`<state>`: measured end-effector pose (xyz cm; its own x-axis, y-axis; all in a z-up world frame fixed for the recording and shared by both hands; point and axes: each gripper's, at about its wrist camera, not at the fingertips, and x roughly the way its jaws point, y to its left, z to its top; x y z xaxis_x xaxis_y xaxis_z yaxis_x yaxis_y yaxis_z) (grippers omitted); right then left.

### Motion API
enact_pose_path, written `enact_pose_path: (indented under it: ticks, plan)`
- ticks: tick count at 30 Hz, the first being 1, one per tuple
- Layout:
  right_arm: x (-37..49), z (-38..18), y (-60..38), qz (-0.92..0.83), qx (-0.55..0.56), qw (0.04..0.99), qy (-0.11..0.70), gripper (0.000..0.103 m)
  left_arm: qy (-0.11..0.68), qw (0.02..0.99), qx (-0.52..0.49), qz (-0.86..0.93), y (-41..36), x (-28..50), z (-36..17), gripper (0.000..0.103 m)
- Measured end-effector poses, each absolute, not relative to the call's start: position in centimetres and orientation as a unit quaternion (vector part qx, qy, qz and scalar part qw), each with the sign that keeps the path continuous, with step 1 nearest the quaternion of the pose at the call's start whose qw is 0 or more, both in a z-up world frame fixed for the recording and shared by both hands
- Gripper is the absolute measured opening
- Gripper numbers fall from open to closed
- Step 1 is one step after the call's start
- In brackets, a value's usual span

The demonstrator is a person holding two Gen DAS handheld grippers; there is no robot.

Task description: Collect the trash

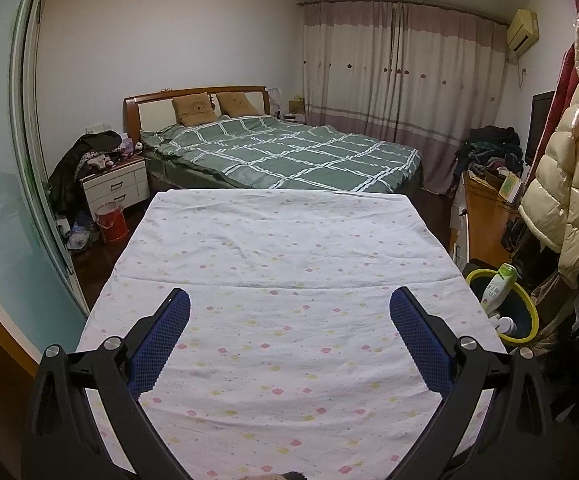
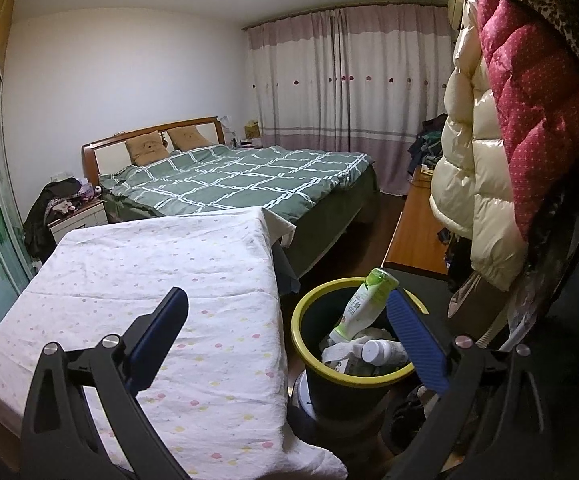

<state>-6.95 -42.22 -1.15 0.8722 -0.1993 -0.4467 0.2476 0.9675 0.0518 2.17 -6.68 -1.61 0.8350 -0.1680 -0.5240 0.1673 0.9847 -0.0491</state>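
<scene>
Table — covered by a white cloth with small pink and yellow flowers, creased but bare; no trash shows on it in either view, which suggests the collecting is done or nearly so.

Bin — dark, with a yellow-green rim, standing on the floor just beside the table's right edge, near enough for a short drop from the tabletop. In the left wrist view it shows past the table's right side.

Bottle — white with a green label and cap, leaning in the bin with its cap end above the rim; it is too long to lie flat on the pile below it.

Jar — small and white-capped, lying on its side in the bin among crumpled paper.

Left gripper — jaws spread wide, nothing between them, held over the middle of the cloth and pointing toward the bed.

Right gripper — jaws likewise wide and empty, straddling the table's right edge; its right finger overlaps the bin's mouth in view, a pose that fits a release over the bin.

Coats — cream and red padded ones hanging at the right, close above the bin; a raised gripper could brush them.
</scene>
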Motion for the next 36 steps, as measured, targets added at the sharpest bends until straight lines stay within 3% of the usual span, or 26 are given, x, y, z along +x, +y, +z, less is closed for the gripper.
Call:
enact_pose_path:
  ticks: [36]
  plan:
    - [-6.84,-1.23,-42.22,-0.112,0.058,0.966,0.224,0.095,0.285,0.955,0.004,-0.089,-7.16,2.78,-2.48,0.098]
